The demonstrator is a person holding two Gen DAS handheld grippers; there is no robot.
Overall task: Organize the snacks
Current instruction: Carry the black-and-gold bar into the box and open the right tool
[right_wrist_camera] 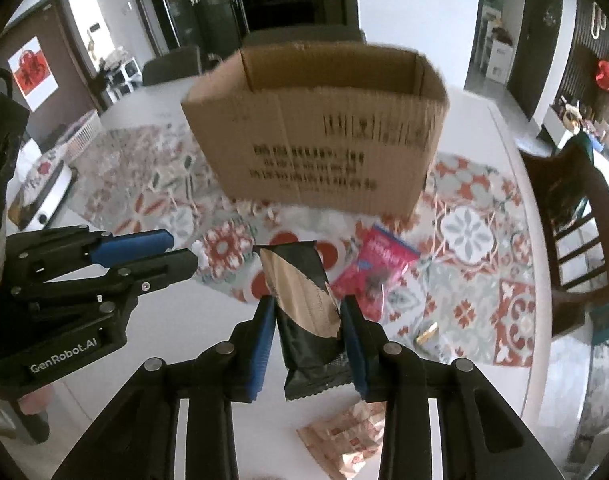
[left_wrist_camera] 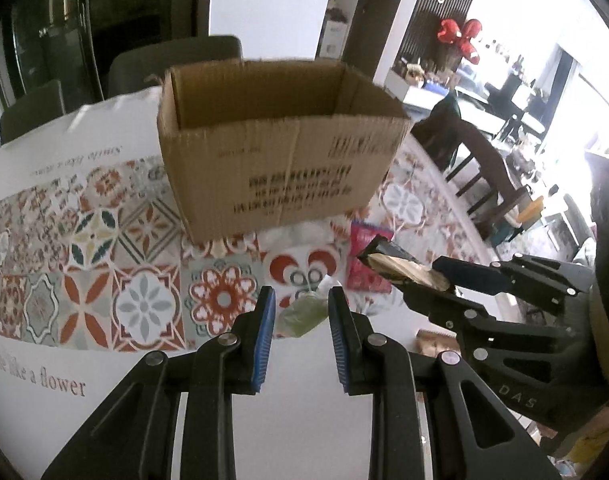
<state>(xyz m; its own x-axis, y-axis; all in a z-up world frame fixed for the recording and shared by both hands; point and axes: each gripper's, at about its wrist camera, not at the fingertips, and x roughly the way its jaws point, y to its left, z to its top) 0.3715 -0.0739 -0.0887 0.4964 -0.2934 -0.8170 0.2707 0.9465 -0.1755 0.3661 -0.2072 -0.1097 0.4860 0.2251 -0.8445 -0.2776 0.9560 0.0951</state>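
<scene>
An open cardboard box (left_wrist_camera: 280,160) stands on the patterned tablecloth, also in the right wrist view (right_wrist_camera: 324,140). My right gripper (right_wrist_camera: 308,312) is shut on a black and gold snack packet (right_wrist_camera: 304,312) and holds it above the table, short of the box; the packet shows in the left wrist view (left_wrist_camera: 400,268) too. My left gripper (left_wrist_camera: 300,312) is open and empty, just above a green clear-wrapped snack (left_wrist_camera: 304,312). It appears at the left of the right wrist view (right_wrist_camera: 176,252). A pink snack packet (right_wrist_camera: 376,268) lies in front of the box.
A pale brown snack packet (right_wrist_camera: 344,440) lies near the table's front edge. A small gold-wrapped piece (right_wrist_camera: 426,334) lies to the right. A wooden chair (right_wrist_camera: 572,232) stands at the table's right side, and dark chairs (left_wrist_camera: 172,64) behind the box.
</scene>
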